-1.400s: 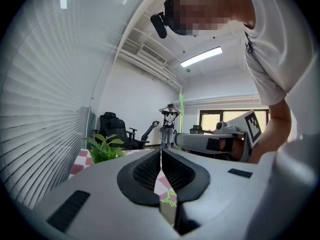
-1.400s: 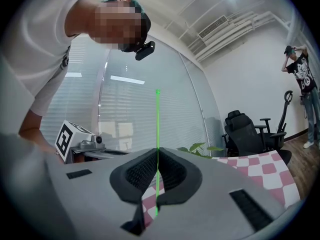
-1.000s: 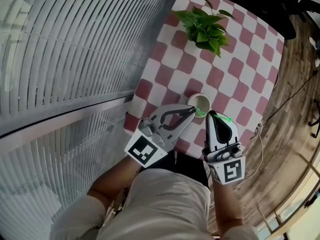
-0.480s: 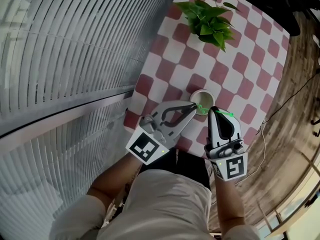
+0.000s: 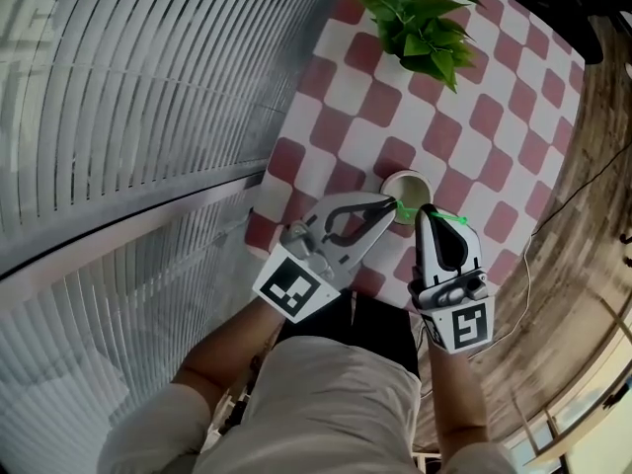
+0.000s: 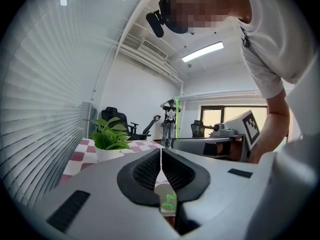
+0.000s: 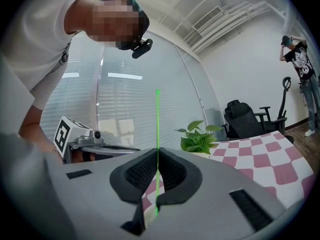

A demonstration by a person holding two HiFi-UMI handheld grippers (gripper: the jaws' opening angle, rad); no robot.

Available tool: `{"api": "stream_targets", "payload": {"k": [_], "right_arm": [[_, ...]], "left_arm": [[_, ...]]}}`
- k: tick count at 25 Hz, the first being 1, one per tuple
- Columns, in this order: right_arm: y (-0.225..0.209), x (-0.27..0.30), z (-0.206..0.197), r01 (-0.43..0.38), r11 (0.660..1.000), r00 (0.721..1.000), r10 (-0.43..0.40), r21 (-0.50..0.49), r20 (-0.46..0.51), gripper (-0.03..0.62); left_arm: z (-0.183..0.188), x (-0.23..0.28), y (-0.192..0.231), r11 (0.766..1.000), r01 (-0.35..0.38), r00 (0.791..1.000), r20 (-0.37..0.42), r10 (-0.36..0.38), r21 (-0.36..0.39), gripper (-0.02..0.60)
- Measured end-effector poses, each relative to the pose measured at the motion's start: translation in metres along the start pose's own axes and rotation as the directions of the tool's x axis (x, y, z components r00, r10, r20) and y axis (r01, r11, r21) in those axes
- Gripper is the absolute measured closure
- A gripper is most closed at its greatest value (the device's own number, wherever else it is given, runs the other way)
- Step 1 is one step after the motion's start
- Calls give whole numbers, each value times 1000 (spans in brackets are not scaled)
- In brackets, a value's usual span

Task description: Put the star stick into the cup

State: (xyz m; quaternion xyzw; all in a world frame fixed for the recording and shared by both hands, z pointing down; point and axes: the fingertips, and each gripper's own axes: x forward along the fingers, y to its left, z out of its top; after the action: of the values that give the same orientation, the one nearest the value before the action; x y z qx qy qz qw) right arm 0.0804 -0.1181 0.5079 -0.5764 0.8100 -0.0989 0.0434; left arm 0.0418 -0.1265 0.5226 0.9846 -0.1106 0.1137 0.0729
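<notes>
Star stick (image 7: pixel 157 124) sat clamped in the right tongs (image 5: pixel 435 216), its star apparently just over the cup (image 5: pixel 407 175), not yet dropped in. Left tongs (image 5: pixel 392 206) were closed by the rim.

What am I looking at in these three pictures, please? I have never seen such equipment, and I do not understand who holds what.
There is no robot here. A person holds one hand tool in each hand, and each tool is a gripper with two jaws. The head view is taken from a camera on the person's head and looks down. The two gripper views come from cameras on the tools that look along their jaws.

Below is a red and white checked table with a potted plant and a cup. The right gripper is shut on the thin green star stick. The left gripper has its jaws together beside the cup; I cannot tell whether they pinch its rim. The stick's star shows just below them.
</notes>
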Motion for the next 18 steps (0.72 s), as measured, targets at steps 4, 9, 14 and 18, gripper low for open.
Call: {"api": "stream_targets", "payload": {"k": [4,9,14,18], "right_arm": [[-1,1,-6,-1,1000,1000,1,9,-1,562],[-1,1,-15,-1,1000,1000,2,11,-5,562],[-2,2,-21,2,1000,1000,-2,17,-17,562],[-3,3,-24,4,1000,1000,-3,19,-15,562]], "left_arm": [[-7,2,1,1000,-13,1000,-14,13,3,543],[-16,1,1,1000,-11,1000,-22,11,-10,544],[-20,2,0,1000,-6,1000,-22,6,-8,543],[-23,3,3,1000,-10,1000,-24,10,-9,545]]}}
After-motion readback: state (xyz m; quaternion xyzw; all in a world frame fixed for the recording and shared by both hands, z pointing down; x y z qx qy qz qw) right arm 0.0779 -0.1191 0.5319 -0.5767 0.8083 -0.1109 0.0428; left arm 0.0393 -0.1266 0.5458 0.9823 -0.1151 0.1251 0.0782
